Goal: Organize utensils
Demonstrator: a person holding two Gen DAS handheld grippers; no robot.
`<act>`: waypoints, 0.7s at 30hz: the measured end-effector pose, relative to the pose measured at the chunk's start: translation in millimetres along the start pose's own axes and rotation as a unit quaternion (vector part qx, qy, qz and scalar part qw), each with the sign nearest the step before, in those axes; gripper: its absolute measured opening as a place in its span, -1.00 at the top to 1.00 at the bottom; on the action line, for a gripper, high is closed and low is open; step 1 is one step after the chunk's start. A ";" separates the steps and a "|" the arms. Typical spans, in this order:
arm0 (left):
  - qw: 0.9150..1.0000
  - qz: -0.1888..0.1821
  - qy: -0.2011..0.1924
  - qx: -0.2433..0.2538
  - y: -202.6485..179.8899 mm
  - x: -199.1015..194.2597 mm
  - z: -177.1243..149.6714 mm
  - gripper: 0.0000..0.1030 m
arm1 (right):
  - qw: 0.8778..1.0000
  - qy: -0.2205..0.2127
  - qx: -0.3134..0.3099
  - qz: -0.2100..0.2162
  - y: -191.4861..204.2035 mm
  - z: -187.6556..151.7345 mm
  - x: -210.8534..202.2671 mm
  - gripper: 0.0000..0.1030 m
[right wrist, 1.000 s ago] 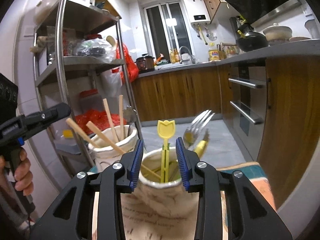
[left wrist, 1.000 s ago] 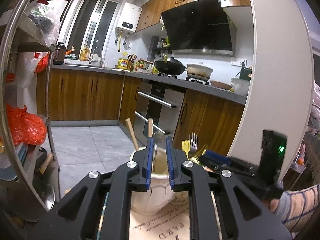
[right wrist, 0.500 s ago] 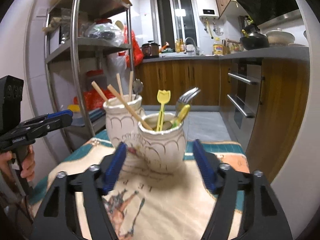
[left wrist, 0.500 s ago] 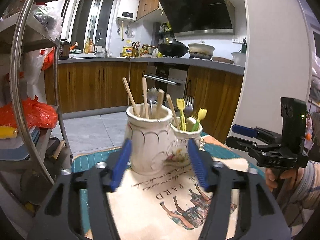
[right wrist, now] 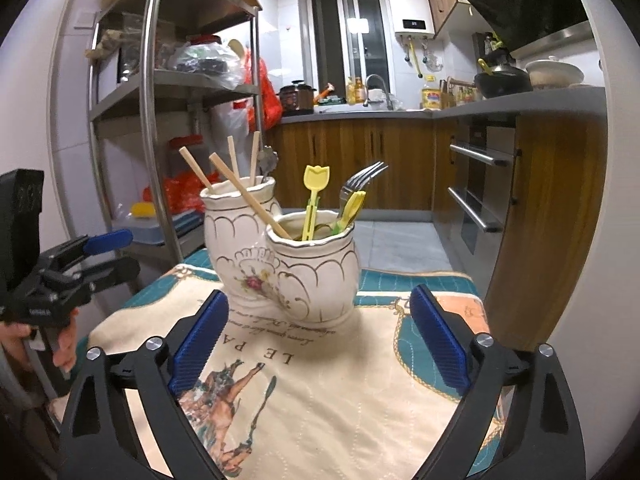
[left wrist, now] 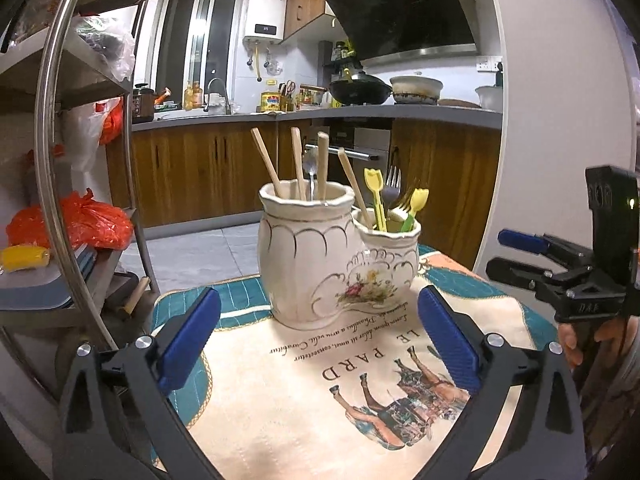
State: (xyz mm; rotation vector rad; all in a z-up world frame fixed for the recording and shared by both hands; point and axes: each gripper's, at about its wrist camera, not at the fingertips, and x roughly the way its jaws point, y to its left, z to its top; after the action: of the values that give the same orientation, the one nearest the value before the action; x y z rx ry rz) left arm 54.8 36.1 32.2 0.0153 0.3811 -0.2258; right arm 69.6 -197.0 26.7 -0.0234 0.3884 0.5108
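Observation:
A cream ceramic utensil holder with two joined pots stands on a horse-print cloth (left wrist: pixel 320 400). The taller pot (left wrist: pixel 306 256) holds wooden chopsticks (left wrist: pixel 296 162) and a metal spoon. The shorter pot (right wrist: pixel 316 276) holds a yellow tulip-topped pick (right wrist: pixel 316 180), a metal fork (right wrist: pixel 362 180), another yellow pick and one leaning chopstick. My left gripper (left wrist: pixel 319 300) is low over the cloth, a little short of the holder. Its jaws are opening wide with nothing between the pads. My right gripper (right wrist: pixel 319 299) faces the shorter pot from the other side, jaws also opening and empty. Each gripper shows in the other's view: the right gripper (left wrist: pixel 510 254) and the left gripper (right wrist: pixel 124 254).
A steel shelf rack (left wrist: pixel 52 160) with bags and boxes stands beside the table on the left. A white pillar (left wrist: pixel 560 120) rises at the right. Wooden kitchen cabinets and an oven (right wrist: pixel 476 200) lie beyond the table's far edge. A person's hand (right wrist: pixel 66 340) holds each gripper's handle.
Both grippers have drawn back from just above the pots and come down toward the cloth. Their jaws went from nearly closed to wide apart. The holder has not moved.

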 end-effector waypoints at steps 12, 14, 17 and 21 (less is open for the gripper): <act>1.000 0.013 0.003 -0.016 5.9 0.6 -1.4 -0.89 | 0.999 -0.016 -0.019 -0.020 8.4 3.7 -6.8 -0.88; 1.000 0.013 0.002 -0.017 6.3 0.0 -1.1 -0.89 | 0.999 -0.017 -0.019 -0.021 7.9 4.2 -7.1 -0.88; 1.000 0.014 0.000 -0.013 4.4 -0.7 -1.3 -0.89 | 0.999 -0.017 -0.019 -0.021 7.7 4.1 -7.1 -0.88; 1.000 0.016 -0.002 -0.006 1.4 -1.4 -1.6 -0.89 | 0.999 -0.017 -0.019 -0.021 6.8 4.3 -7.0 -0.89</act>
State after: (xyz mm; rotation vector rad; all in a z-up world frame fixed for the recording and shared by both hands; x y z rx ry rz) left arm 53.2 37.9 31.2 0.0086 0.3775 -0.1926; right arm 62.3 -193.9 33.8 -0.0594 0.3441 0.4768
